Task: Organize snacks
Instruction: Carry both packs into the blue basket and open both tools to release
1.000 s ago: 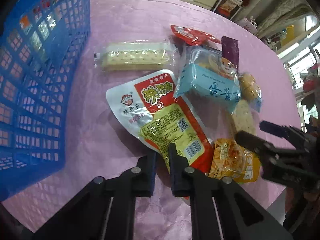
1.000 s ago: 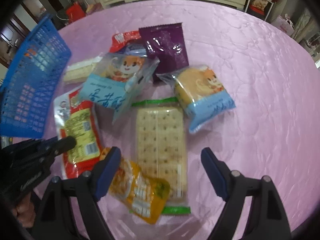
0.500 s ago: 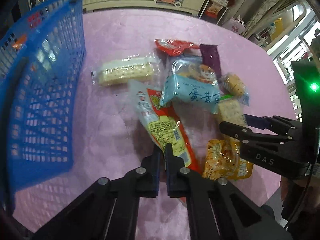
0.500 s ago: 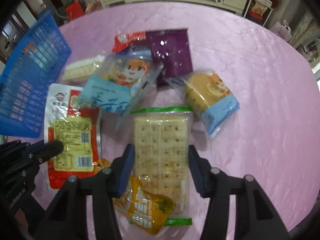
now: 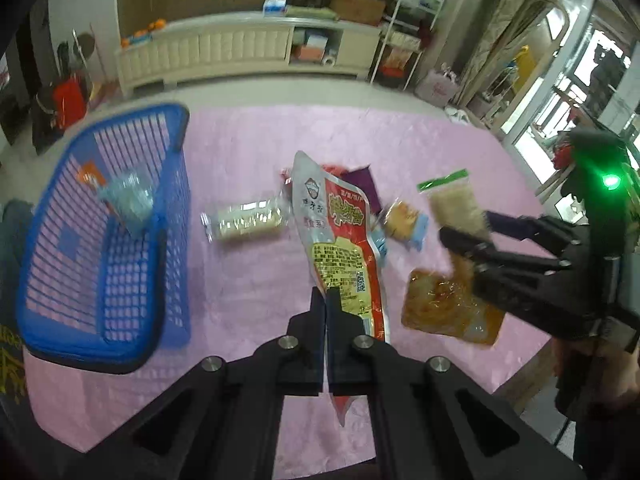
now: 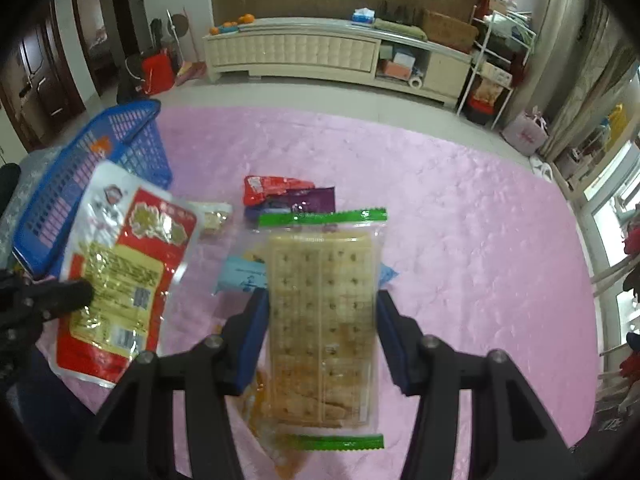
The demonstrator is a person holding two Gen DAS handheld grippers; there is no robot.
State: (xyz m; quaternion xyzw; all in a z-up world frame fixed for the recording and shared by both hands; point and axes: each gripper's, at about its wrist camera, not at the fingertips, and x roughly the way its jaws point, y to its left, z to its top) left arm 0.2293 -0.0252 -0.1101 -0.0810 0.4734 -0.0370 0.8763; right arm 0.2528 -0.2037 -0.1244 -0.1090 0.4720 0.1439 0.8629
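- Half a second before, both snack packs lay flat on the pink tabletop (image 6: 460, 208); now both were lifted clear of it.
- The left tongs (image 5: 325, 300) were pressed together, pinching the lower edge of the red and yellow pouch (image 5: 340, 236), which stood up ahead of their tips.
- The right tongs (image 6: 320, 332) gripped the clear cracker pack (image 6: 322, 312) by its long sides, the green seal strips showing beyond and below the blue pads.
- This suggested both packs were now ready to be carried to the blue basket (image 5: 100, 240), which sat to the left of the left tongs and already held a small clear packet (image 5: 130, 200).
- Left on the tabletop ahead of the tongs were a pale wafer pack (image 5: 246, 220), a red packet (image 6: 276, 190), a purple packet (image 6: 316, 200), light blue cake packs and an orange pouch (image 5: 448, 308).
- Beyond the tabletop was a living room: a long cream cabinet (image 6: 296, 54), wire shelving to the right, bright windows further right.
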